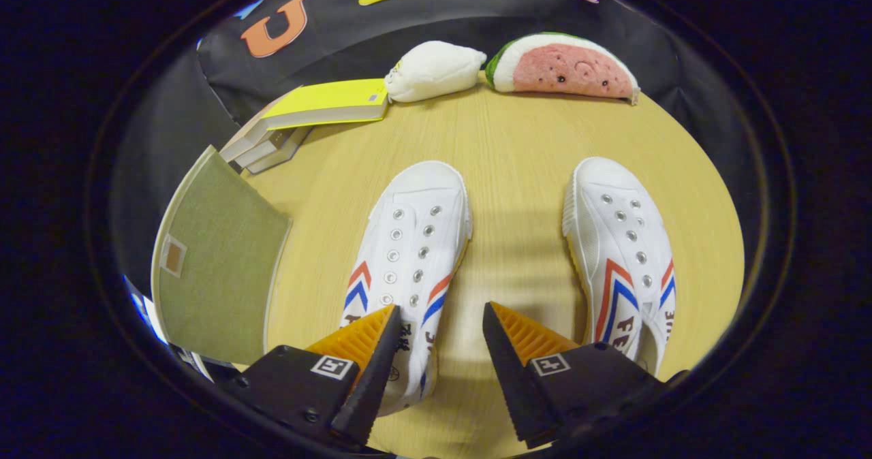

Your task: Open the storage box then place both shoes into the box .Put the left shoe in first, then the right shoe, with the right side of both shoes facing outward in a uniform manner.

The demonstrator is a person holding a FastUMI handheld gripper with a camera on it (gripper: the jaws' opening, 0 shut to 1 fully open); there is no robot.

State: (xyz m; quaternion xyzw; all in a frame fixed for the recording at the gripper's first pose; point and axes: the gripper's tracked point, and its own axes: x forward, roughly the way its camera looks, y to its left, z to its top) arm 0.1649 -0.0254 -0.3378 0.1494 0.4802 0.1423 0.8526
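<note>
Left of the tongs [441,316] stands the olive storage box [218,268], lid shut, with stacked books [310,115] beyond it. The tongs gape wide over the wooden table [518,146] and grip nothing: the left shoe [412,241] lies under the left finger's tip, and the right shoe [623,248] sits just outside the right finger. Far ahead lie a white plush [436,71] and a watermelon plush [565,67].

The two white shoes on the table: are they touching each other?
Apart. The gripper view shows bare table between the left shoe and right shoe.
</note>
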